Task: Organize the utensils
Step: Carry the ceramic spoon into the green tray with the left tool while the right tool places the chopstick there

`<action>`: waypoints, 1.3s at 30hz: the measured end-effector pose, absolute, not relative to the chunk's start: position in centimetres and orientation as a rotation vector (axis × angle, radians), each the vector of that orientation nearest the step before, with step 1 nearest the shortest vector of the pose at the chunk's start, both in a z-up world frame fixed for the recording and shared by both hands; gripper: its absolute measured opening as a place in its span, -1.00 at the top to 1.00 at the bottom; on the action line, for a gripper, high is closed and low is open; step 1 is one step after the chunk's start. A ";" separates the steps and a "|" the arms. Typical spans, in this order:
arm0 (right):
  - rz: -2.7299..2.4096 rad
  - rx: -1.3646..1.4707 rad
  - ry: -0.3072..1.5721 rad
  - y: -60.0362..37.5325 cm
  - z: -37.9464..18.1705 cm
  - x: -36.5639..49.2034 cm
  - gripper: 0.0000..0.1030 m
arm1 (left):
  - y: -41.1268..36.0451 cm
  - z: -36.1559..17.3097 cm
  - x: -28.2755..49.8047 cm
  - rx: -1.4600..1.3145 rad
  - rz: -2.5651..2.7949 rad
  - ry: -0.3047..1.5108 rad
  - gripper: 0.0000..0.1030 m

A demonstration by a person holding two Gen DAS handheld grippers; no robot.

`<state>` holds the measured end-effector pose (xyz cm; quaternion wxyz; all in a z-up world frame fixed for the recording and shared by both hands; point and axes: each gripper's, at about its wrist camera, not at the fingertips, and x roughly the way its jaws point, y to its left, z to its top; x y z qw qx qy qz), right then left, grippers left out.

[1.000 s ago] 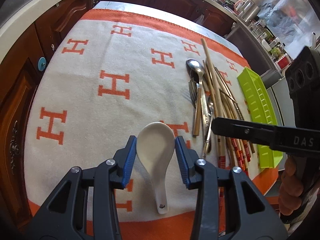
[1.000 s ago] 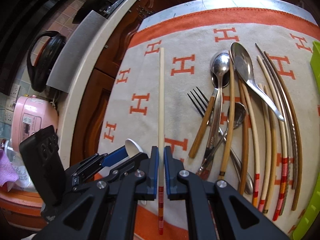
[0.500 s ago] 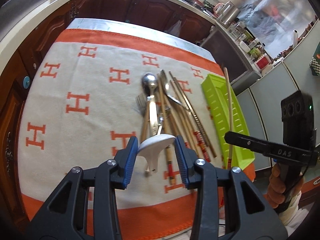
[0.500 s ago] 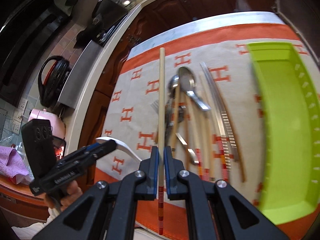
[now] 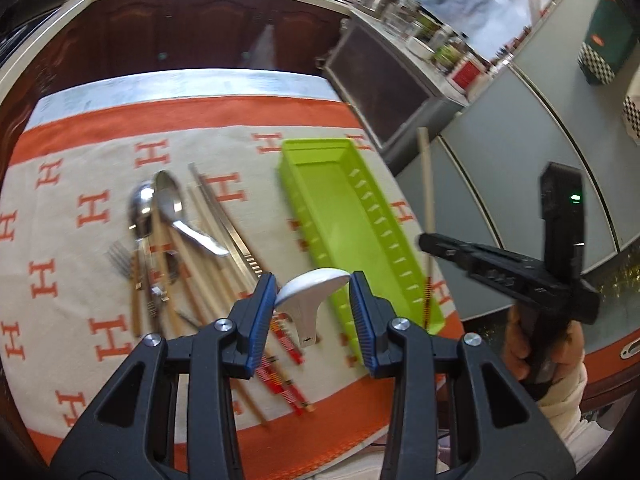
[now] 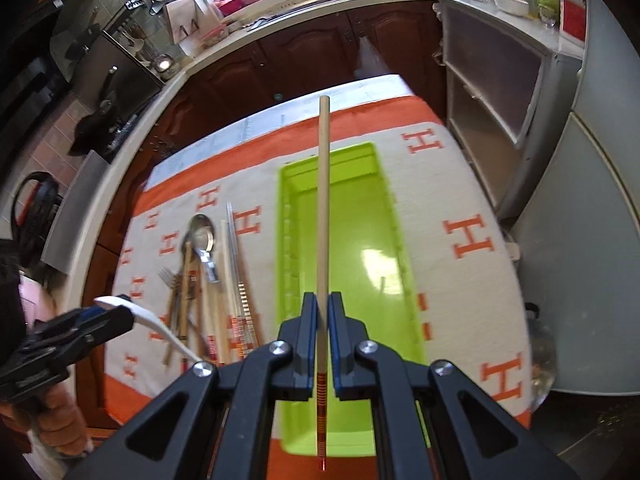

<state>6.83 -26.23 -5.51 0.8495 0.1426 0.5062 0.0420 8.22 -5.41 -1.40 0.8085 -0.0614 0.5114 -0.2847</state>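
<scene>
My left gripper (image 5: pixel 313 286) is shut on a white ceramic spoon (image 5: pixel 308 292), lifted above the cloth just left of the lime-green tray (image 5: pixel 344 216). The spoon's handle hangs down toward the cloth. My right gripper (image 6: pixel 322 312) is shut on a single wooden chopstick (image 6: pixel 323 200) with a red-striped end, held lengthwise over the green tray (image 6: pixel 372 240), which has nothing in it. In the left wrist view the right gripper (image 5: pixel 430 242) and its chopstick (image 5: pixel 427 184) hover past the tray's right side. A pile of metal spoons, forks and chopsticks (image 5: pixel 180 236) lies on the cloth left of the tray.
An orange-and-cream cloth with H marks (image 6: pixel 468 236) covers the table. Dark wooden cabinets (image 6: pixel 304 52) stand behind it, a grey appliance (image 6: pixel 580 240) to the right. A person's hand (image 5: pixel 536 356) holds the right gripper's handle.
Both grippers rose and swung right from over the utensil pile toward the green tray. The spoon left the cloth and tilted sideways. The chopstick now hangs over the tray.
</scene>
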 end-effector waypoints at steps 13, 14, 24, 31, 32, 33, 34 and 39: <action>0.058 0.302 1.204 -27.8 -13.0 8.8 0.89 | -16.7 -6.0 12.3 -0.042 -0.642 1.256 0.33; 0.059 0.322 1.196 -28.2 -13.1 8.7 0.88 | -17.0 -6.7 12.6 -0.038 -0.636 1.268 0.33; 0.075 0.400 1.116 -29.7 -12.3 8.9 0.88 | -18.0 -9.3 13.7 -0.018 -0.599 1.301 0.33; 0.067 0.381 1.184 -29.4 -12.5 7.9 0.85 | -16.4 -7.1 12.6 -0.022 -0.608 1.257 0.28; 0.065 0.368 1.199 -29.2 -12.6 7.6 0.83 | -16.1 -6.8 12.3 -0.012 -0.603 1.251 0.24; 0.063 0.356 1.215 -29.0 -12.8 7.2 0.82 | -15.8 -6.6 11.9 -0.003 -0.598 1.241 0.21; 0.062 0.348 1.226 -28.9 -12.9 6.9 0.81 | -15.5 -6.3 11.6 0.006 -0.594 1.232 0.15; 0.074 0.303 1.230 -28.3 -13.2 5.5 0.81 | -12.9 -5.2 9.6 0.073 -0.510 1.140 0.03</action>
